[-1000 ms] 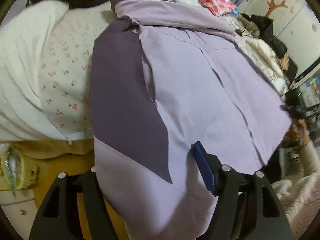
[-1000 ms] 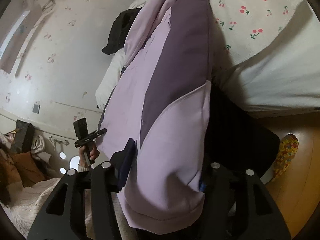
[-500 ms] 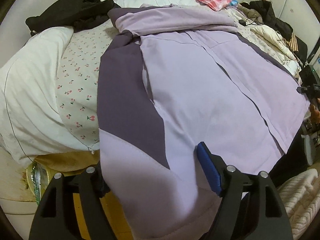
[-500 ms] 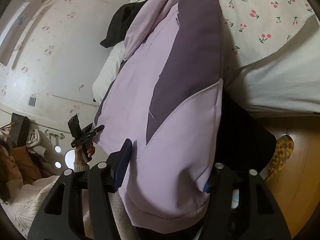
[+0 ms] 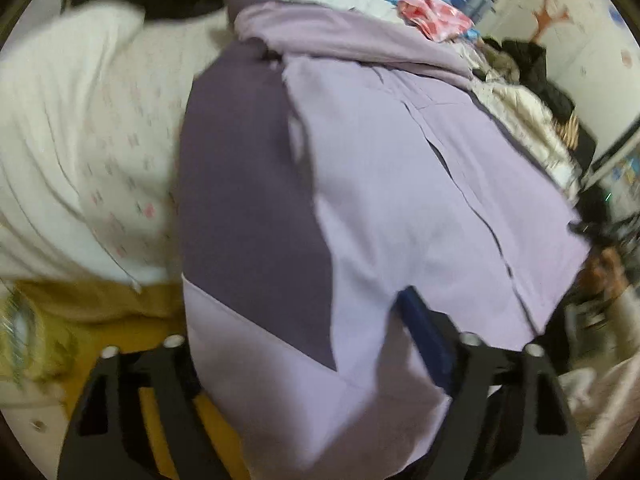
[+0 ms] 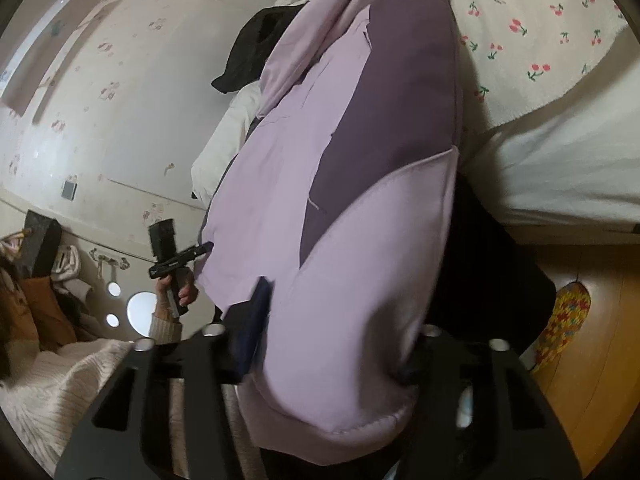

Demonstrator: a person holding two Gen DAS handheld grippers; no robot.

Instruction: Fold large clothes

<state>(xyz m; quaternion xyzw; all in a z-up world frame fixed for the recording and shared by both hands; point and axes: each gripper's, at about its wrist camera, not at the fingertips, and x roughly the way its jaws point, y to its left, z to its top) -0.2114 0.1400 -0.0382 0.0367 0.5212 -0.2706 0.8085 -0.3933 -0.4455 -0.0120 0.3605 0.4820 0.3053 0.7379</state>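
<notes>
Lilac-and-plum jacket lies flat on the bed, hem between both sets of fingers. Left gripper straddles the hem, jaws wide; grip uncertain. Right gripper, jaws just closing, pinches the hem corner. Step: securing the hem; next, likely lifting it toward the collar.

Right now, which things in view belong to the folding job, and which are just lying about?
In the job:
purple jacket
left gripper
right gripper, jaws just closing on the hem

Lying about:
cherry-print quilt
black garment
pink checked cloth
patterned slipper
</notes>
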